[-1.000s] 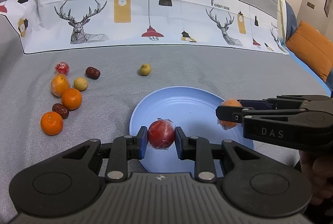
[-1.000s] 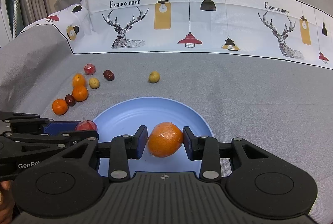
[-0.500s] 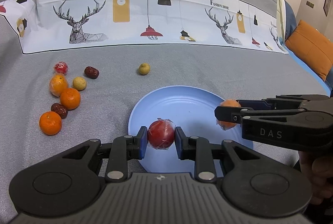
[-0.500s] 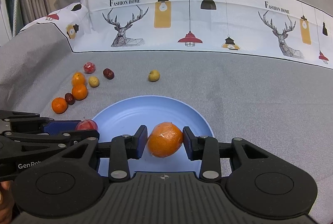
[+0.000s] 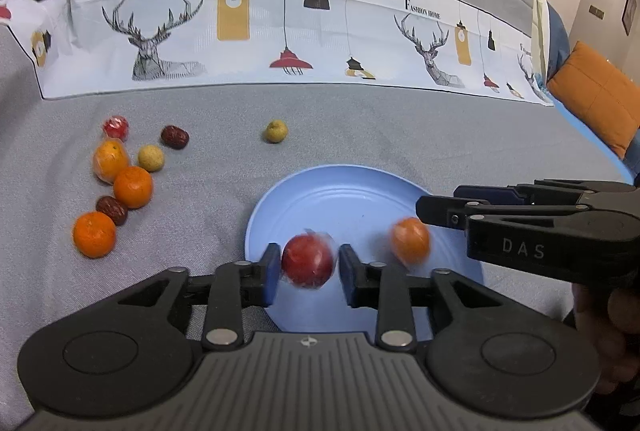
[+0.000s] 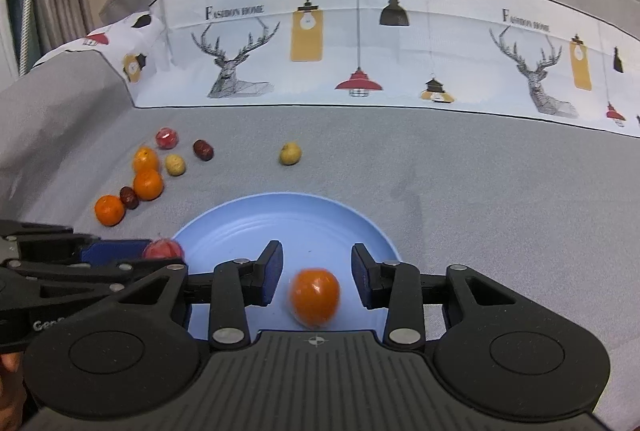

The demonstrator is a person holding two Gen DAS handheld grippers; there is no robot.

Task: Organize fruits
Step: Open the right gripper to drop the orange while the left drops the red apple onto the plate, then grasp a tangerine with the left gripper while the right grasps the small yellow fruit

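Two fruits over my blue plate [image 5: 352, 199]

My left tongs [image 5: 307, 273] and right tongs [image 6: 317, 277] are opening, pads clear of the red fruit [image 5: 307, 261] and orange [image 6: 315, 295]. Eight fruits lie far left: three oranges, two dates, two yellow, one red.

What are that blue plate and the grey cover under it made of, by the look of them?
The blue plate looks like plastic, possibly melamine: even pale blue, soft sheen, faint moulded rings on its floor. The grey cover looks like woven fabric: matt, slightly fuzzy, creasing at its edges. Neither can be confirmed from looks alone.
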